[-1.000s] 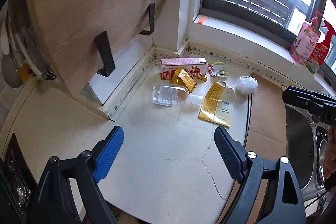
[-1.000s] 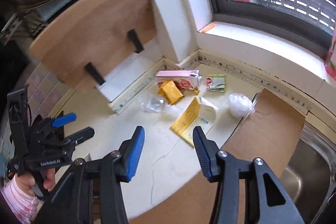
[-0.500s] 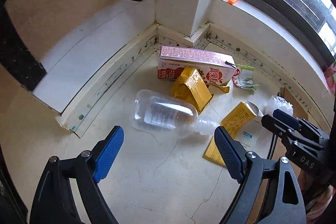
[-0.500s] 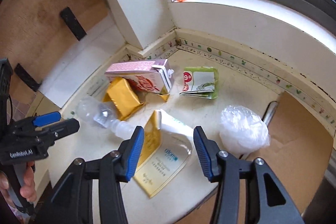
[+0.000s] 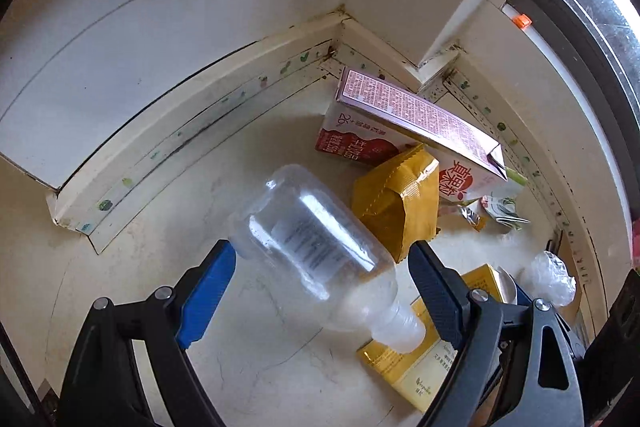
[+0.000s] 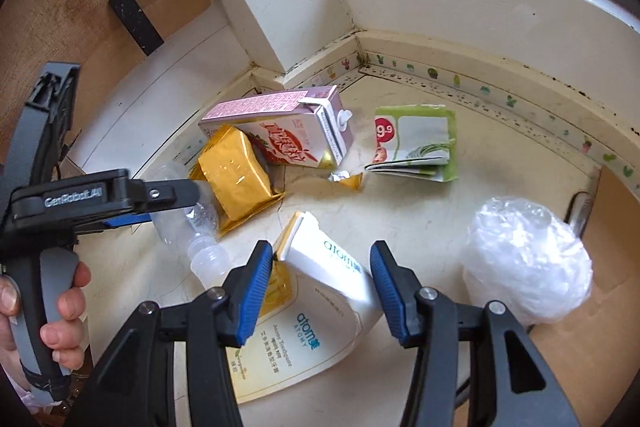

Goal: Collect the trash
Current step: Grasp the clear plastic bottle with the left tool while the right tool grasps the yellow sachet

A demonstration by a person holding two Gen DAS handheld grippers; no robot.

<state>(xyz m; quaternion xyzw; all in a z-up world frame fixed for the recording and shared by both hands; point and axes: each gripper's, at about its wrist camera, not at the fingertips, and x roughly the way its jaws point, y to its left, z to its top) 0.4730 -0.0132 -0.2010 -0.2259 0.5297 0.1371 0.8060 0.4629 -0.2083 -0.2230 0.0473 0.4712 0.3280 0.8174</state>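
Trash lies heaped in the desk (image 5: 120, 307) corner: clear plastic bottle (image 5: 316, 251) sits between the left tool's (image 5: 320, 275) spread, untouching pads; toothpaste box (image 6: 332, 267) between the right tool's (image 6: 320, 267) parted pads, unclamped. Behind: gold pouch (image 6: 232, 167), pink juice carton (image 6: 288, 131), crumpled plastic wrap (image 6: 524, 259).

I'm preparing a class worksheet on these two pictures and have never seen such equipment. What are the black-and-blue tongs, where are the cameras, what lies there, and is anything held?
No robot: a person holds a hand-operated two-finger gripper in each hand, each carrying a wide-angle camera looking along its fingers.

One picture looks from the left gripper; its open jaws straddle a clear plastic bottle lying on the cream countertop, not yet squeezed.

The other looks from the right gripper, open around a white-and-gold toothpaste box.

Also there: a pink milk carton, gold foil pouch, green leaflet, crumpled clear plastic.

Nothing is held.
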